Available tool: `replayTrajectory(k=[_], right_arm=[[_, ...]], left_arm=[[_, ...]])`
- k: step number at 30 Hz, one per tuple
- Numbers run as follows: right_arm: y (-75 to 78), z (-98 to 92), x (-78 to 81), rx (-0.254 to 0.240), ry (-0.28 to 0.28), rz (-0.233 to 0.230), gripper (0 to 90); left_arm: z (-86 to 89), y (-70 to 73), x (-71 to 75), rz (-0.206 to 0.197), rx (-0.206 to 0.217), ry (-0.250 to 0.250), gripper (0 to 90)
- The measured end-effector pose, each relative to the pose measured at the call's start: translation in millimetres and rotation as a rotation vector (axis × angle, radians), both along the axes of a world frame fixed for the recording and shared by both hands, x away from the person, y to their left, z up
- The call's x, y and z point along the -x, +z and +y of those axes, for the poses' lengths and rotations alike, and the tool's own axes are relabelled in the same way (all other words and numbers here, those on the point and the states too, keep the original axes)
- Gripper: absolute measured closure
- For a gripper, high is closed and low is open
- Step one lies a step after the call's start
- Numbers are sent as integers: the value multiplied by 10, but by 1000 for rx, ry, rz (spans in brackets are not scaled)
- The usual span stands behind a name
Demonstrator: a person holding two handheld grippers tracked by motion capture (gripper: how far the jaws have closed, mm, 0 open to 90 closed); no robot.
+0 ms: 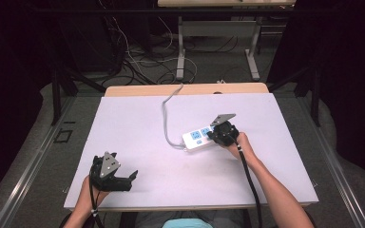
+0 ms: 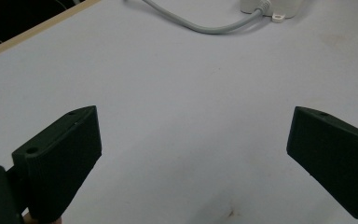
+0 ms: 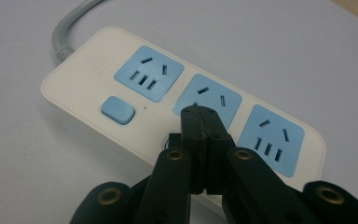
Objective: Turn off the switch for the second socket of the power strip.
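Right gripper view: right tool (image 3: pixel 200 116), pressed together, tips over the power strip's (image 3: pixel 88 74) middle switch; strip's long axis runs crosswise; left tool (image 1: pixel 123 179) spread, well apart.

No legible text, label or brand on the power strip (image 3: pixel 177 116)

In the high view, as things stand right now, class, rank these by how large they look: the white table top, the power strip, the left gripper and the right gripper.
1. White table top, by far the largest.
2. Left gripper and power strip: look alike, and the right gripper hides the strip's far end, so unranked.
3. Right gripper, slightly smaller; it sits farther from the camera, so unsure.
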State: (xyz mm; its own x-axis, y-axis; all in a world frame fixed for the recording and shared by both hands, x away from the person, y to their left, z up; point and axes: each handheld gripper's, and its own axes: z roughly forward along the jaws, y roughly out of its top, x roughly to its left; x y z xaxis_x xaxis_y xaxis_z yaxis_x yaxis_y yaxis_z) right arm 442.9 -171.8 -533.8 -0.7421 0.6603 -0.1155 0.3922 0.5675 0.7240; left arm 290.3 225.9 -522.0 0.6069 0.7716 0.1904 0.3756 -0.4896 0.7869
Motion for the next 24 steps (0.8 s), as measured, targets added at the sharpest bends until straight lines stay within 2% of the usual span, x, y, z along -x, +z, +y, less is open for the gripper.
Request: replayTrajectory(k=[3, 4, 6, 7, 8, 14, 15, 16, 18, 19, 20, 21, 23, 24], right_arm=[[-1, 2, 16, -1, 2, 3, 900], [1, -3, 6, 12, 13, -12, 900], [7, -3, 17, 17, 9, 2, 900], [8, -9, 0, 21, 27, -12, 900], [-2, 0, 15, 1, 11, -11, 900], [6, -12, 23, 0, 15, 10, 900], [-3, -9, 27, -18, 11, 4, 900], [-8, -8, 25, -16, 12, -5, 900], [1, -6, 30, -11, 23, 13, 900], [1, -8, 29, 1, 22, 5, 900], [-13, 4, 32, -11, 20, -14, 900], [-14, 10, 30, -12, 24, -12, 900], [-18, 1, 19, -17, 39, -16, 900], [-18, 16, 32, -29, 29, 0, 900]], left_arm=[[-3, -4, 1, 0, 11, 1, 29], [-3, -4, 1, 0, 11, 1, 29], [-2, -2, 0, 2, 7, -2, 29], [-1, 0, 0, 1, 3, -2, 29], [-5, -5, 0, -1, 8, -2, 29], [-4, -1, 1, -3, 7, -2, 29], [-7, -3, 2, -1, 10, -3, 29], [-8, -3, 2, -1, 12, -4, 29], [-9, -3, 3, 1, 9, -6, 29], [-9, -1, 4, 6, 8, -7, 29], [-7, -1, 0, 3, 3, -9, 29], [-5, 3, -1, -1, -8, -7, 29], [-10, -1, 2, 3, 2, -8, 29], [-13, -4, 6, 7, 10, -7, 29]])
